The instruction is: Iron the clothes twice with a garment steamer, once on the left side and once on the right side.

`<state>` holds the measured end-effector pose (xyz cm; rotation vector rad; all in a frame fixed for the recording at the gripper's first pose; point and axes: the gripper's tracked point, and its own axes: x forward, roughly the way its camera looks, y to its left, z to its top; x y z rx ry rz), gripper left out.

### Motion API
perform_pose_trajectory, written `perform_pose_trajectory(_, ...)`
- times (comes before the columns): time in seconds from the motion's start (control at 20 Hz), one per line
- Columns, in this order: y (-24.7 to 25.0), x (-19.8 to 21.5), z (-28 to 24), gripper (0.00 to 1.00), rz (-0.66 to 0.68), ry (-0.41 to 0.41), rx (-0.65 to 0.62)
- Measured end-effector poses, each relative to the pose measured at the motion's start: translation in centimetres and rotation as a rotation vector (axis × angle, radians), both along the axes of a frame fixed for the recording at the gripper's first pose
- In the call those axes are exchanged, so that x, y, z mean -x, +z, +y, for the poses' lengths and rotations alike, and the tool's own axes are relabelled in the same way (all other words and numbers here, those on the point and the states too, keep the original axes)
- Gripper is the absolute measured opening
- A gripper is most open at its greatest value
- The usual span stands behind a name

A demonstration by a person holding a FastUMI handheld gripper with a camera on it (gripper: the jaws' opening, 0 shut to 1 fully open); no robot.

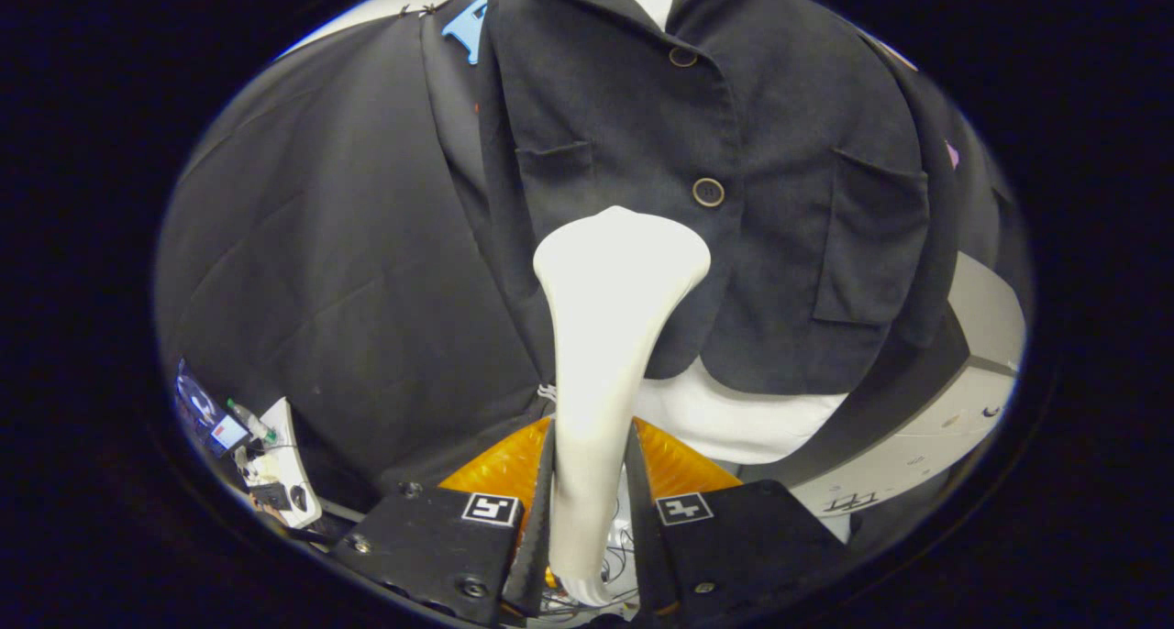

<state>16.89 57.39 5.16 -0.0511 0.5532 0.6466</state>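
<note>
- The gripper (590,519) has both fingers (537,519) clamped on the neck of the white garment steamer (610,336), one on each side.
- The steamer rises from between the fingers, widening into a flat head.
- That head sits against the lower front of the dark button-up jacket (734,198), just below its second button (707,192).
- The jacket hangs on a white mannequin torso (734,418), with a patch pocket (871,244) on either side.

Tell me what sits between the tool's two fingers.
In the gripper view, the white garment steamer sits there; the tool is clamped on its handle, and its head reaches up to the dark jacket.
</note>
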Motion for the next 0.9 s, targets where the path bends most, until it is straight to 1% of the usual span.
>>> perform_pose_trajectory(0.3, -0.7, 0.3, -3.4, 0.41, -0.001, -0.029, 0.001)
perform_pose_trajectory(0.35, -0.9, 0.0, -2.2, 0.41, 0.002, -0.038, 0.001)
perform_pose_trajectory(0.65, -1.5, 0.4, -8.5, 0.41, 0.006, -0.107, -0.011)
perform_pose_trajectory(0.9, -1.4, 0.9, -15.6, 0.41, -0.001, -0.170, -0.036)
